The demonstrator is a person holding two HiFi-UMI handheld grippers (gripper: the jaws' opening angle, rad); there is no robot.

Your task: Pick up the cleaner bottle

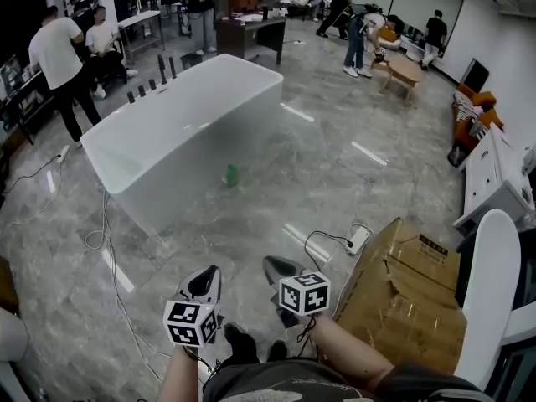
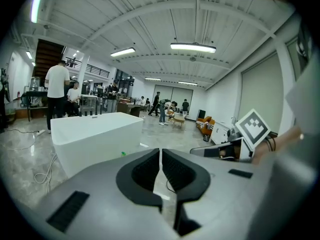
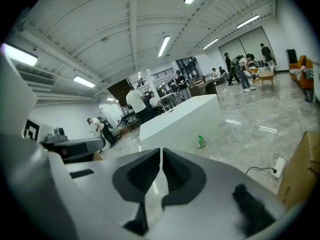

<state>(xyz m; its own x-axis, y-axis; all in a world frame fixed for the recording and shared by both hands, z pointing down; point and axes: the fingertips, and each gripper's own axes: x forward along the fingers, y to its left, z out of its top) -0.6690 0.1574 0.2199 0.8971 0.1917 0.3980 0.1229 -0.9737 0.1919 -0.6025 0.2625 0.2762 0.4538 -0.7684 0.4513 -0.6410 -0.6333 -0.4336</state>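
Note:
A small green cleaner bottle (image 1: pixel 232 175) stands upright on the marble floor beside the white bathtub (image 1: pixel 180 132). It also shows in the right gripper view as the bottle (image 3: pixel 201 141), and just its top (image 2: pixel 123 154) peeks out in the left gripper view. My left gripper (image 1: pixel 203 281) and right gripper (image 1: pixel 280 268) hang low near my body, well short of the bottle. Both have their jaws together with nothing between them: left gripper (image 2: pixel 160 156), right gripper (image 3: pixel 161 156).
A large cardboard box (image 1: pixel 404 296) sits at my right, with a power strip and cable (image 1: pixel 356 240) on the floor beside it. Cables (image 1: pixel 99 233) trail left of the tub. People stand (image 1: pixel 60 61) and walk at the far side.

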